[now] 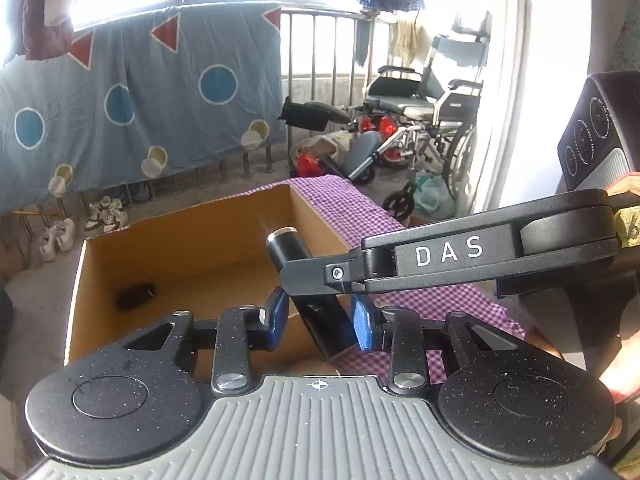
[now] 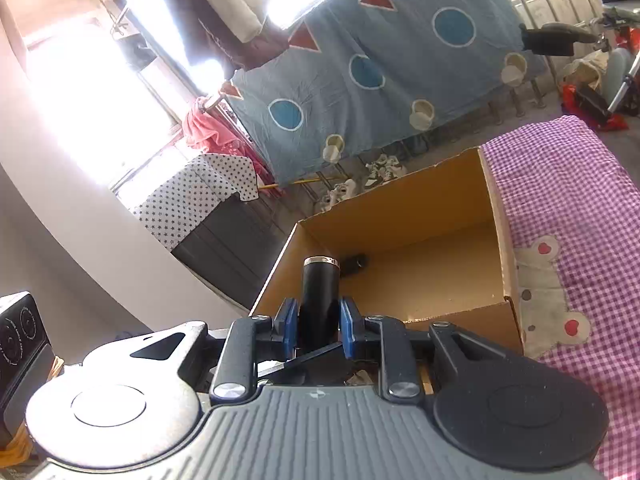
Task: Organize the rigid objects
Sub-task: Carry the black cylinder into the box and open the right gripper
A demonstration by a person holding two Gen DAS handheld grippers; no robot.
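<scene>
One open cardboard box beside one purple checked cloth, one small dark item on the box floor. Above the box, one black tube with a silver rim, clamped by two grippers: left gripper closed on its lower end, right gripper closed on its middle. Behind, one blue sheet with circles and triangles over a railing, one wheelchair, bright windows.
</scene>
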